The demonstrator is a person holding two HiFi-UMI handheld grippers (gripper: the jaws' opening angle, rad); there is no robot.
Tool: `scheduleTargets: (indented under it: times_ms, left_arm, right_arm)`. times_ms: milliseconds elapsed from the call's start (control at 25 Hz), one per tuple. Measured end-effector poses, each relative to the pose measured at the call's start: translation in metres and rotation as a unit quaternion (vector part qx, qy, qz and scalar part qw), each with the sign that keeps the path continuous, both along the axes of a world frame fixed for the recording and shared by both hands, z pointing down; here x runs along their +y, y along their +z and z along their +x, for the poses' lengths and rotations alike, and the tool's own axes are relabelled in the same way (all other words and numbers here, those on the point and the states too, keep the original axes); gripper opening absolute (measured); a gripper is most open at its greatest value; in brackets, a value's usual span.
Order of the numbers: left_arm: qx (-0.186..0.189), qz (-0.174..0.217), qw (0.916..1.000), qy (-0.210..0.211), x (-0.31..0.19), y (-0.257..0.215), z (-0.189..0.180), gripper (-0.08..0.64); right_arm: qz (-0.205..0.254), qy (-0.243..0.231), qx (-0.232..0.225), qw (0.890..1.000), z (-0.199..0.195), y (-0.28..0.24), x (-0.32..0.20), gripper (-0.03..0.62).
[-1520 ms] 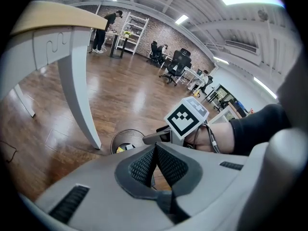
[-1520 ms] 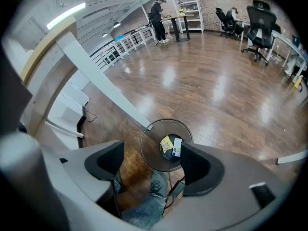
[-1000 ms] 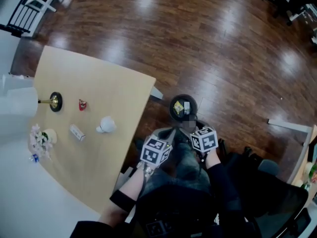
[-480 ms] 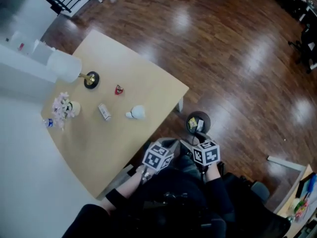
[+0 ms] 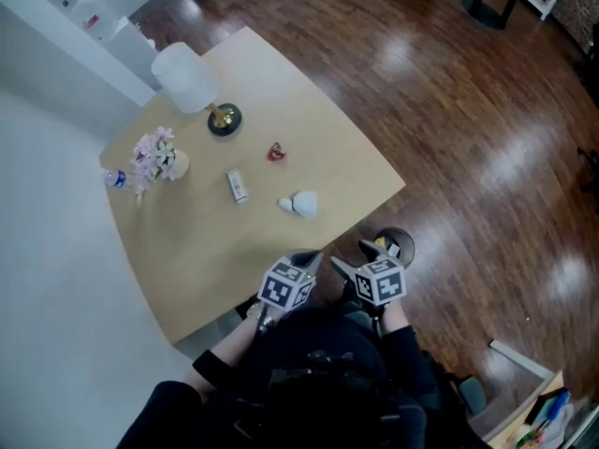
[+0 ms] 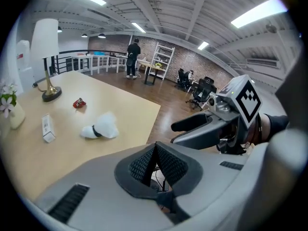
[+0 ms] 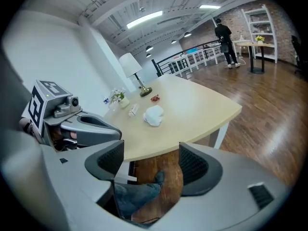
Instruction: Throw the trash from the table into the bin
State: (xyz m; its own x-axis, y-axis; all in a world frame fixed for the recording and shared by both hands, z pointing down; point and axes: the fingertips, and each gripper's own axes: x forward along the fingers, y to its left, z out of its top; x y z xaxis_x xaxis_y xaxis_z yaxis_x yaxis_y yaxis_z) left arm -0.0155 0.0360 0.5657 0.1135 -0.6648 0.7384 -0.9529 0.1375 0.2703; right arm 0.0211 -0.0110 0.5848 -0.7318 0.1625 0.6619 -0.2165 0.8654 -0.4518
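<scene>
I see a pale wood-topped table [image 5: 318, 143] on a glossy dark plank floor [image 5: 449, 110]. Crumpled white paper [image 5: 301, 205], a red wrapper [image 5: 276, 152] and a small white box [image 5: 238, 185] lie on it; the box's print is too small to read. The round black bin [image 5: 408, 248] stands by the table's corner. My left gripper [image 6: 156, 165] is clenched on nothing, and my right gripper [image 7: 151, 165] gapes empty.

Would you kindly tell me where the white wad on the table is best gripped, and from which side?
Probably across the bulky end of the wad, from above: it lies low on the table, nothing touching it. Its dark band pinches off a thinner tail, a poorer hold. The right gripper is open, the left gripper shut.
</scene>
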Motion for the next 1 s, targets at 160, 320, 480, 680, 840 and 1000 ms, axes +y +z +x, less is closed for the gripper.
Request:
scheduleTargets:
  times_ms: [160, 320, 480, 680, 840, 1000]
  left_arm:
    - [-0.002, 0.003, 0.9997, -0.026, 0.011, -0.001, -0.029, 0.003]
    - [-0.001, 0.003, 0.9987, -0.051, 0.020, -0.004, -0.057, 0.003]
    - [0.001, 0.007, 0.9972, -0.075, 0.028, -0.002, -0.087, 0.003]
    - [0.002, 0.011, 0.9953, -0.096, 0.036, 0.006, -0.115, 0.003]
    - [0.011, 0.006, 0.9938, -0.110, 0.041, 0.012, -0.130, 0.002]
    - [0.019, 0.007, 0.9925, -0.120, 0.044, 0.016, -0.141, 0.003]
  right_arm:
    - [0.003, -0.027, 0.003, 1.000, -0.034, -0.006, 0.010, 0.362]
    - [0.017, -0.040, 0.014, 0.999, -0.062, 0.002, 0.013, 0.362]
    - [0.055, -0.050, 0.023, 0.997, -0.096, 0.010, 0.004, 0.362]
    - [0.081, -0.059, 0.017, 0.995, -0.139, 0.015, -0.007, 0.362]
    - [0.115, -0.079, 0.031, 0.990, -0.165, 0.022, -0.010, 0.362]
    - [0.144, -0.103, 0.052, 0.983, -0.185, 0.037, -0.006, 0.362]
